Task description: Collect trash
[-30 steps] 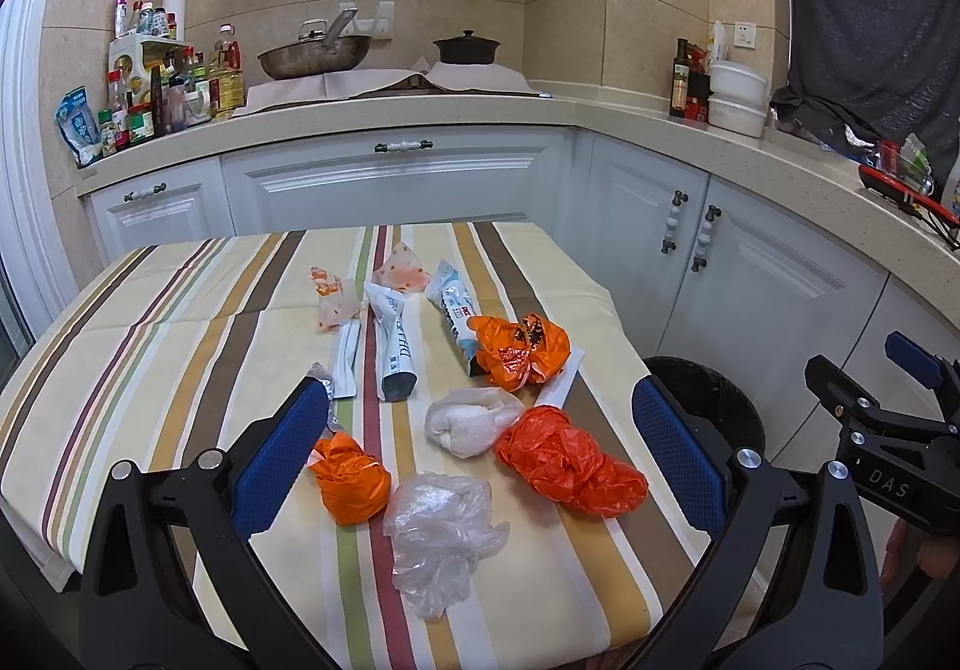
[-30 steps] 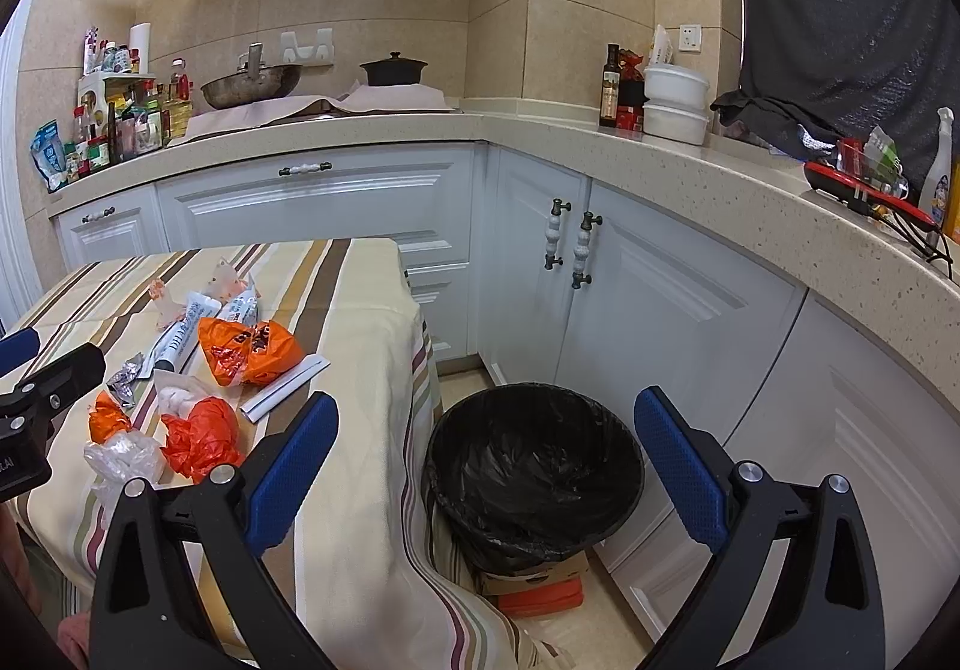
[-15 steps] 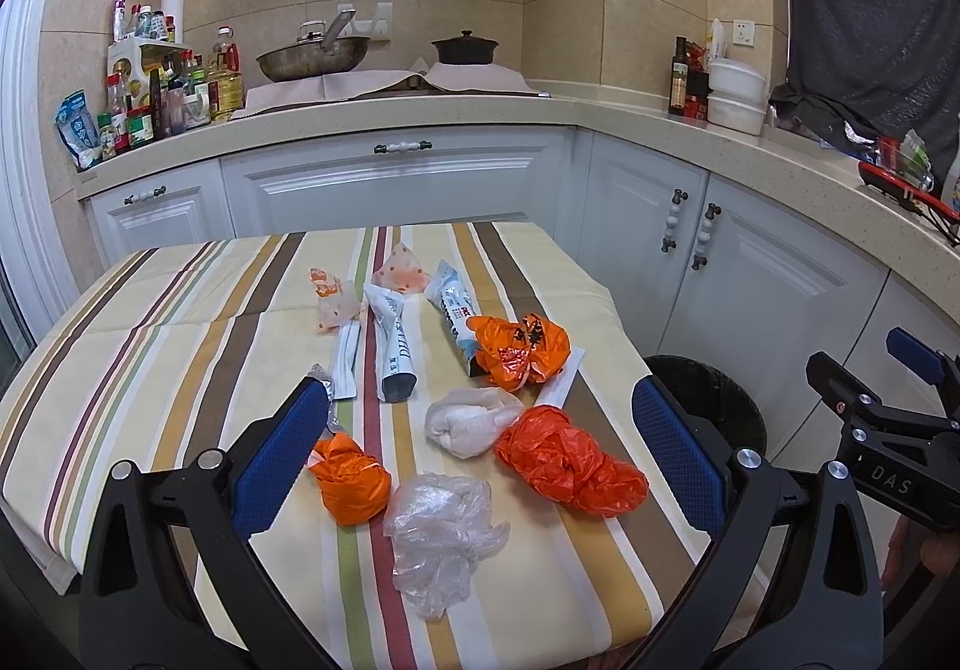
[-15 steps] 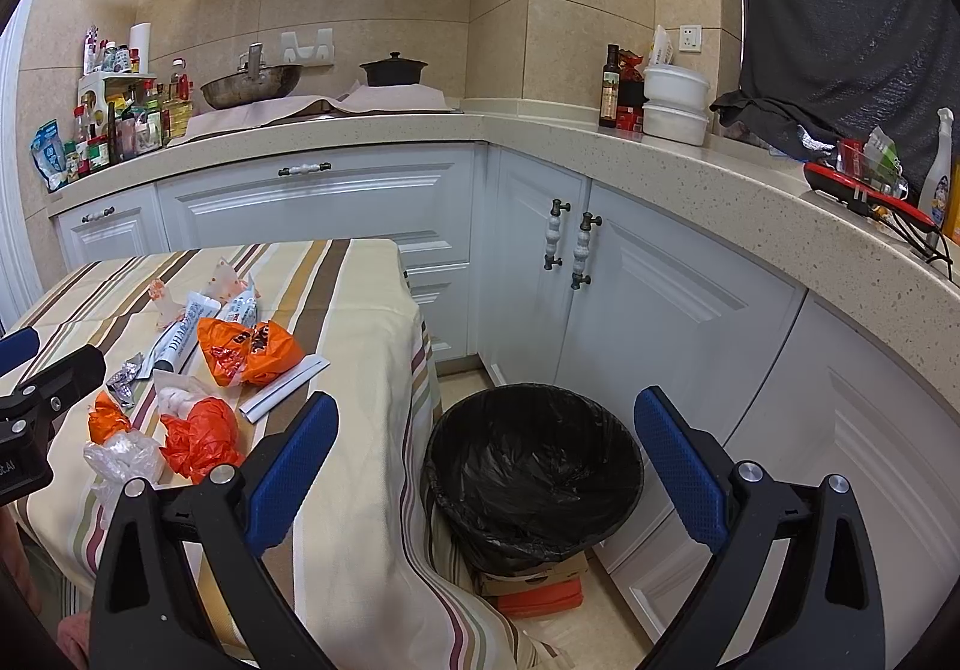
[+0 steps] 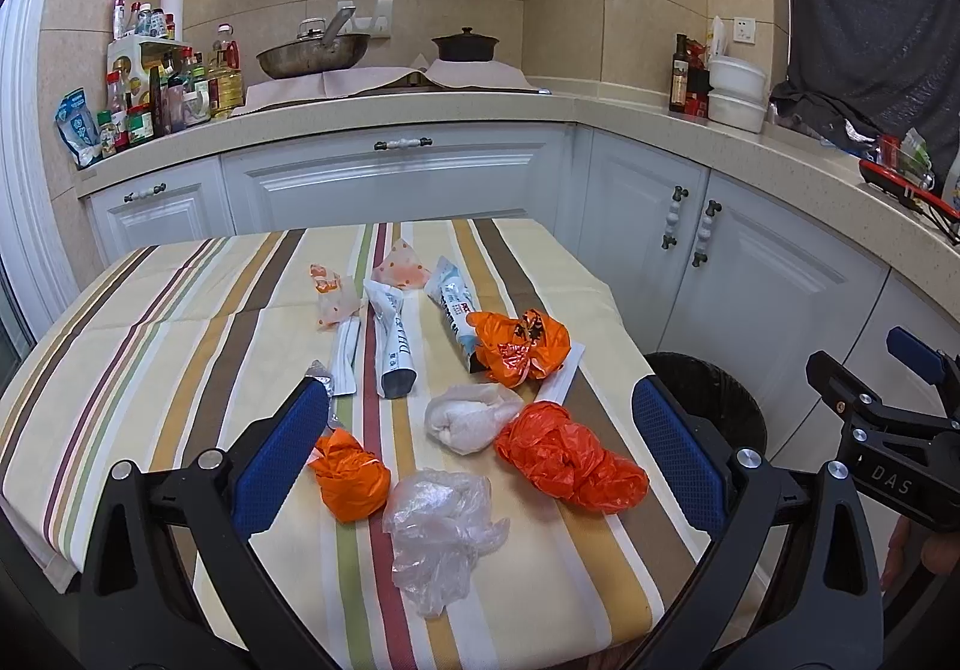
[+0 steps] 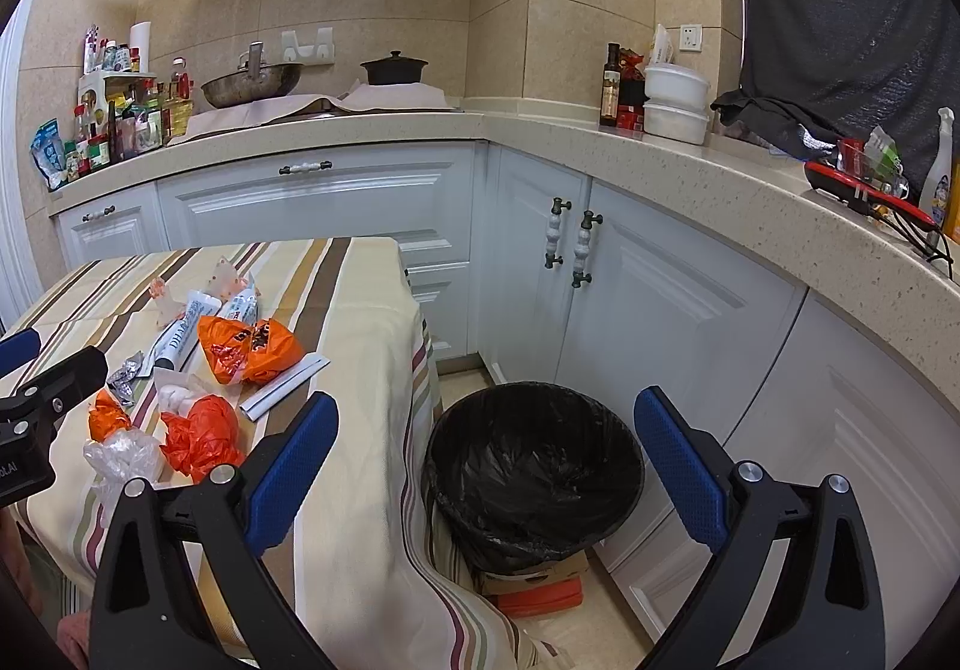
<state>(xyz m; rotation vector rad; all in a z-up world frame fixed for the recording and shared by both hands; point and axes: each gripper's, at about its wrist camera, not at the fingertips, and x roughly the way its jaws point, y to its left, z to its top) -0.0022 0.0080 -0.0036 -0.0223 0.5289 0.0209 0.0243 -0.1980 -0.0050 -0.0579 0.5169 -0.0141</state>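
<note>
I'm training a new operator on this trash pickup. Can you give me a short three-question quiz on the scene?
1. True or false: the left tongs are shut on the clear plastic bag.
2. Where is the black bin? A) on the striped table B) on the floor beside the table C) on the counter
3. Fill in: the right tongs are open and hold ____.

Key: 1 false, they are open and empty; 2 B; 3 nothing.
</note>
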